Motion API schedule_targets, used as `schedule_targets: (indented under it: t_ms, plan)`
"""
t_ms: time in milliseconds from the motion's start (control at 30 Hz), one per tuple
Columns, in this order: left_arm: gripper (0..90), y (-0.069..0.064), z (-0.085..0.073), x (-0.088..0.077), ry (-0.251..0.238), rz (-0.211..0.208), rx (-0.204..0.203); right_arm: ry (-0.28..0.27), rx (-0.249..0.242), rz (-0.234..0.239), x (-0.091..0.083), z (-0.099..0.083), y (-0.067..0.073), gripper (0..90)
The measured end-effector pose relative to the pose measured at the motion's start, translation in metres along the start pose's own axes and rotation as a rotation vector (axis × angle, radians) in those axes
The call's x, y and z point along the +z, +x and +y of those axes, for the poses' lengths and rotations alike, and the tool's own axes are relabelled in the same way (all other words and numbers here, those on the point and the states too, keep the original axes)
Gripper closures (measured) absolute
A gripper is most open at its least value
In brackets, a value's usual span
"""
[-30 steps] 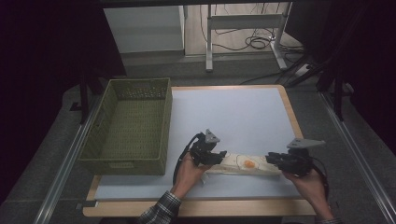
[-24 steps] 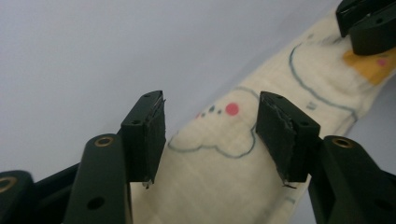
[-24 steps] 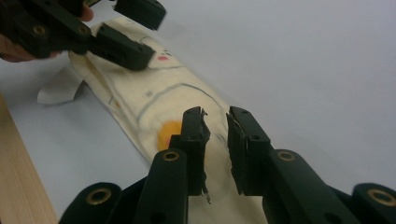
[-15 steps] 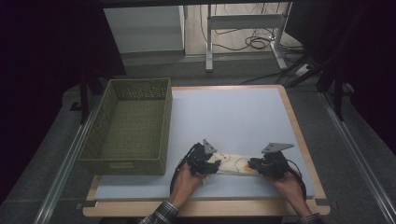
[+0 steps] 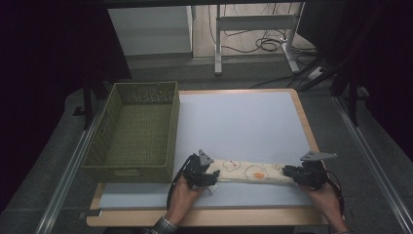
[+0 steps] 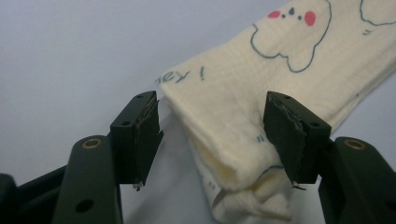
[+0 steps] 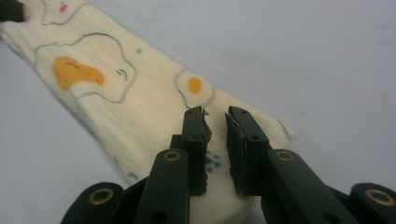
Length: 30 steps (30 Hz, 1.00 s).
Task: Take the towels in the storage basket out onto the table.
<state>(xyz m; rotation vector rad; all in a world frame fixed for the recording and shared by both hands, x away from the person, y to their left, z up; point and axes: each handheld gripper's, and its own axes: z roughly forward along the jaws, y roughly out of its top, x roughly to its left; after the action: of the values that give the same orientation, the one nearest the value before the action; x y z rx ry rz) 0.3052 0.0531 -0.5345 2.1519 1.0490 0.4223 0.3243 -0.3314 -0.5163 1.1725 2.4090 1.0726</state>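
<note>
A long folded cream cloth (image 5: 248,171) printed with cartoon eggs and faces lies flat near the table's front edge, stretched between both grippers. My left gripper (image 5: 213,176) is at its left end. In the left gripper view the jaws (image 6: 212,123) have just been opening, and the thick folded end of the cloth (image 6: 261,84) lies loose between them. My right gripper (image 5: 292,173) is at the right end. In the right gripper view its jaws (image 7: 215,119) stand almost together, pinching the edge of the cloth (image 7: 116,93).
A green woven basket (image 5: 129,173) stands at the table's left side, close to my left hand. The pale blue table top (image 5: 243,117) stretches behind the cloth, framed by a wooden border (image 5: 304,122). Desk legs and cables lie on the floor beyond.
The cloth has come down and now lies stretched out flat. My right hand swung left, then back right, drawing it long. The left jaws have opened off their end.
</note>
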Motion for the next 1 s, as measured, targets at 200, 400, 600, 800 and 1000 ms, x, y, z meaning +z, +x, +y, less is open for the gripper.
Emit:
schedule_targets:
  t_ms: [200,400,600,800,1000]
  plan:
    - [43.5,0.004,-0.001,-0.014,-0.049,0.006,-0.049,0.006,-0.010,-0.003,-0.004,0.001,0.001,74.9]
    - [50.6,0.012,-0.009,-0.020,-0.047,-0.043,-0.141,-0.023,-0.027,-0.036,-0.015,0.015,-0.008,71.2]
    - [48.2,0.008,-0.019,-0.014,-0.034,-0.035,-0.159,-0.018,-0.017,-0.003,-0.013,0.018,-0.019,63.9]
    - [48.7,0.001,-0.017,-0.010,-0.035,-0.033,-0.163,0.043,-0.050,0.025,0.005,0.013,-0.024,59.5]
    - [66.0,-0.001,-0.016,-0.008,-0.033,-0.055,-0.183,0.055,-0.013,0.087,0.005,0.009,-0.025,79.4]
